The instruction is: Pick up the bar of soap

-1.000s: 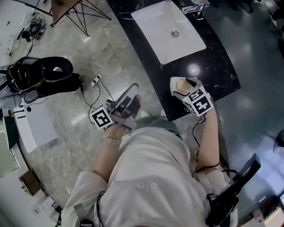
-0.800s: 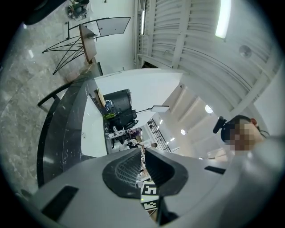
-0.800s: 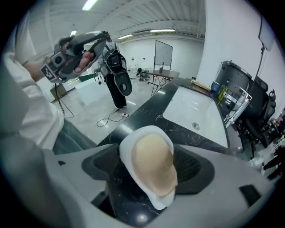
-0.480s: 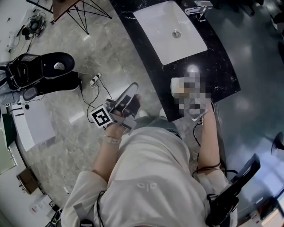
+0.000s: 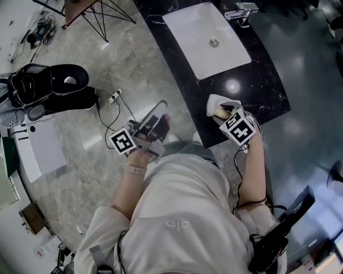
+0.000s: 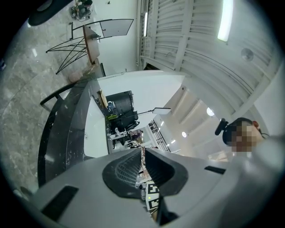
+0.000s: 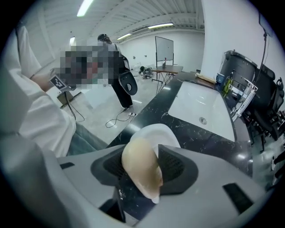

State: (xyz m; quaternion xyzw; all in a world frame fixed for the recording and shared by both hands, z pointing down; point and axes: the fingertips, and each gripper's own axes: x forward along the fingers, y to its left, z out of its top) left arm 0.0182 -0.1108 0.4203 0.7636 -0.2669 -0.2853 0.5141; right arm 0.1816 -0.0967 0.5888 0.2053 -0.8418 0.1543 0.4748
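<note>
"What just happened?"
"The right claw [image 7: 144,164] just squeezed shut on the soap [image 7: 140,171]. It's gripped just over its white dish [image 7: 156,132] on the black counter [image 7: 196,141]."
"And the left claw [image 6: 141,168]?"
"Closed, with nothing in it. I think lifting comes next."

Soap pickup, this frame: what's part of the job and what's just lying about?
Job: bar of soap; right gripper, fingers have just been closing, soap pinched between them; white soap dish beneath.
Lying about: sink; faucet; black bag; power strip; left gripper, shut, empty.
</note>
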